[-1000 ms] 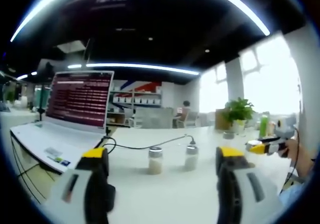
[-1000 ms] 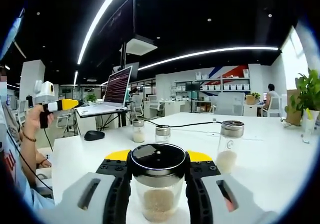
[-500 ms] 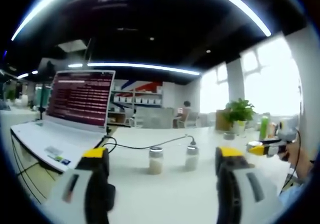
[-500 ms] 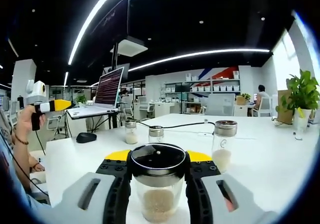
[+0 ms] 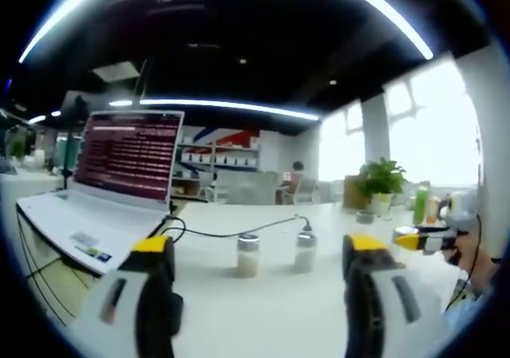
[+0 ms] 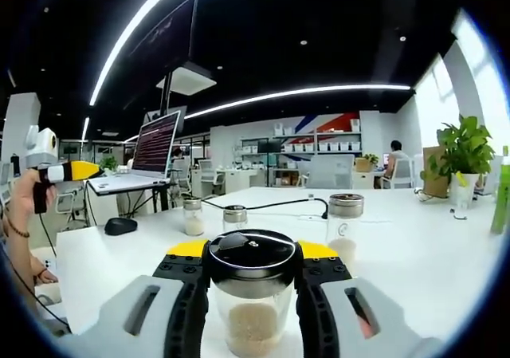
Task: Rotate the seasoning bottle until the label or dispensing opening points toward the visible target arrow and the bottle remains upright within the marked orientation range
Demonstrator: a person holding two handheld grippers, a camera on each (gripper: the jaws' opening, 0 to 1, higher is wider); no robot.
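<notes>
1. A clear glass seasoning bottle (image 6: 252, 294) with a glossy black round cap is being clamped upright between the jaws of the right gripper (image 6: 252, 290), at 6 o'clock in the right gripper view; pale granules are lying in its lower part.
2. The jaws of the left gripper (image 5: 259, 294) are being held wide apart with nothing between them — grey bodies, black inner faces, yellow tips.
3. Two small clear shakers (image 5: 248, 256) with metal caps and pale contents are being seen between those open jaws in the left gripper view, standing near each other on the smooth white table (image 5: 271, 318).
4. In the right gripper view a taller jar (image 6: 344, 229) with a silver cap is standing at 3 o'clock of the held bottle, and the same small shakers (image 6: 194, 215) at about 11 o'clock, well apart from it.
5. The left gripper is also being shown at 9 o'clock in the right gripper view, gripped by a hand (image 6: 24, 202).
6. An open laptop (image 5: 111, 184) with a lit screen, a black cable (image 5: 231, 232) — running across the table — a dark mouse (image 6: 121, 226) and a potted plant (image 6: 460, 163) are being seen around.
</notes>
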